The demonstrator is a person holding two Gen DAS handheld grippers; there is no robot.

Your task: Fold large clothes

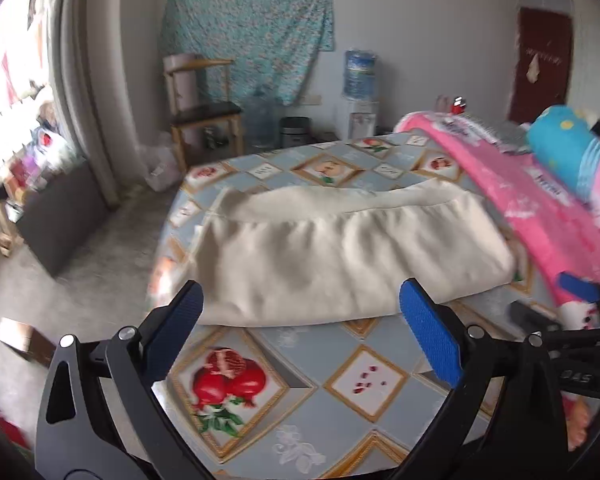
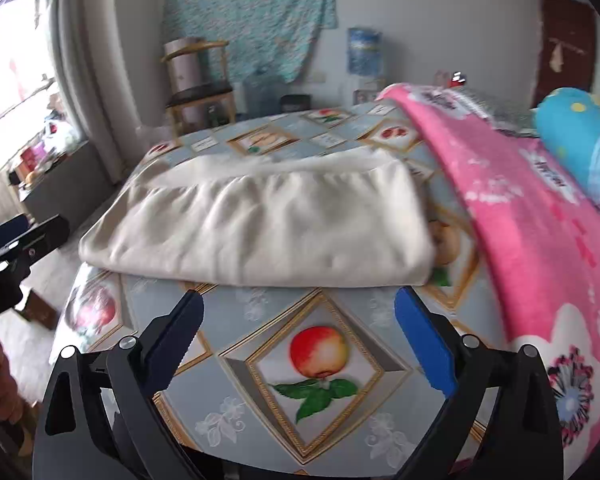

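A cream garment (image 1: 340, 256) lies folded into a wide flat bundle on the fruit-patterned bed sheet (image 1: 300, 380). It also shows in the right wrist view (image 2: 268, 224). My left gripper (image 1: 300, 320) is open and empty, just short of the garment's near edge. My right gripper (image 2: 298, 324) is open and empty, a little in front of the near edge. The right gripper shows at the right edge of the left wrist view (image 1: 572, 304). The left gripper shows at the left edge of the right wrist view (image 2: 16, 240).
A pink blanket (image 2: 532, 232) with a blue pillow (image 2: 572, 132) lies along the right side of the bed. Beyond the bed stand a wooden chair (image 1: 204, 112), water bottles (image 1: 358, 74) and a grey cabinet (image 1: 60, 216) by the window.
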